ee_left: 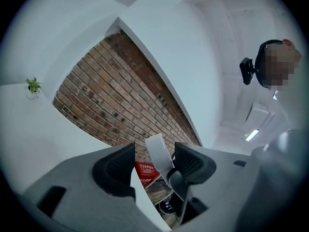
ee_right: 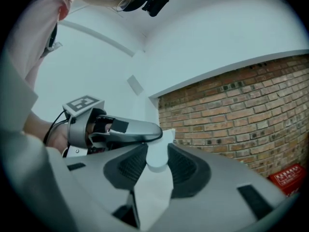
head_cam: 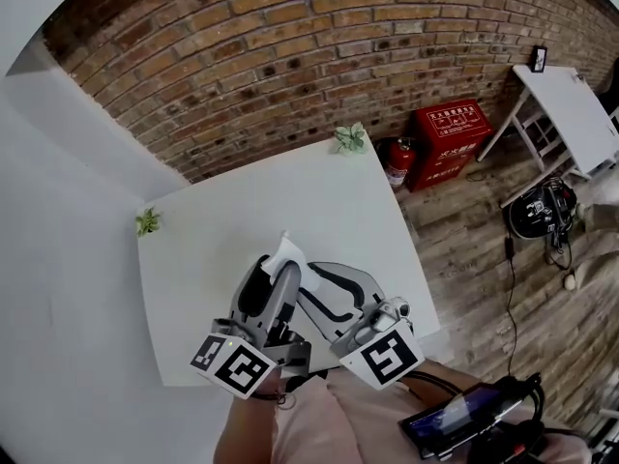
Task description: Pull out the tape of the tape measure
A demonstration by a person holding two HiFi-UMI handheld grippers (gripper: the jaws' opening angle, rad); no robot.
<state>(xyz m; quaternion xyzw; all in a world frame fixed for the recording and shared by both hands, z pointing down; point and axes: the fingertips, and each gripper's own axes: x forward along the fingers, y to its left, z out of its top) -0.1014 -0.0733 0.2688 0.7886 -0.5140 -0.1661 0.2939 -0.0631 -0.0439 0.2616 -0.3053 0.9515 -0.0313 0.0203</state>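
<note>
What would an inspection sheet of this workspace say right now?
Surface: white table, against a brick wall.
Job's things: white tape measure, held above the table.
Clutter: small plants at two table corners.
Grippers: right gripper shut on the tape measure; left gripper jaws apart, white strip standing between them.
Cables: black cable on the wooden floor.
Surroundings: fire extinguisher, red cabinet.

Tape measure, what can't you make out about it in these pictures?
Body: head view, left gripper and right gripper cover most of the tape measure.
Markings: too small or blurred in every view.
Left grip: left gripper view, white strip between the jaws, brick showing beside it; clamped or not, unclear.
</note>
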